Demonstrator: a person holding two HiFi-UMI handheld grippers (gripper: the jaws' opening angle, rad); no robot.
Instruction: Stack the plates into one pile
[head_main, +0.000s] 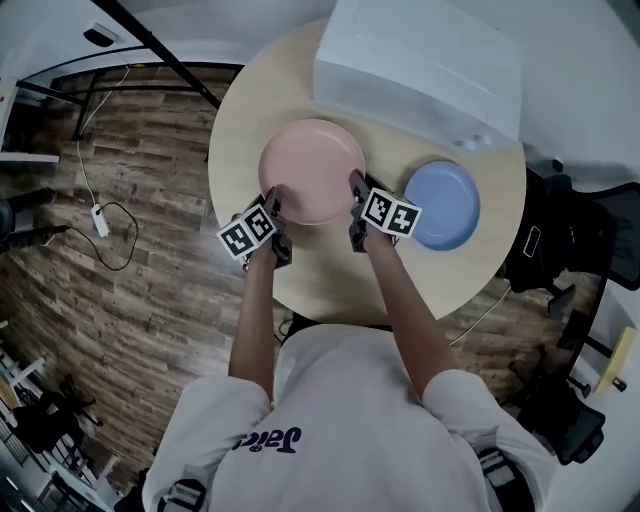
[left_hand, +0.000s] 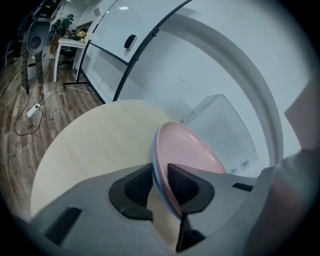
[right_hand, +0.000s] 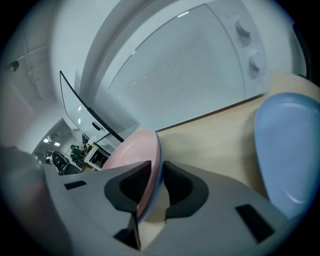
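Left gripper (left_hand: 160, 186), right gripper (right_hand: 156, 186) clamping pink plate (head_main: 312, 170), blue plate (head_main: 443, 203), illegible shirt lettering (head_main: 267, 440)

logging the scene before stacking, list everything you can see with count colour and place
pink plate: one, pink, table centre; a bluish edge under its rim, unclear if that is a second plate
blue plate: one, light blue, flat on the table, right of the pink plate
table: one, pale wood, round
box: one, white, far side of the table
floor: dark wood planks, around the table
cable: one, white, floor at left
chairs: black, right of the table, count unclear
arms: two, bare
shirt: one, white
left tool: grey, shut on the pink plate's left rim
right tool: grey, shut on its right rim
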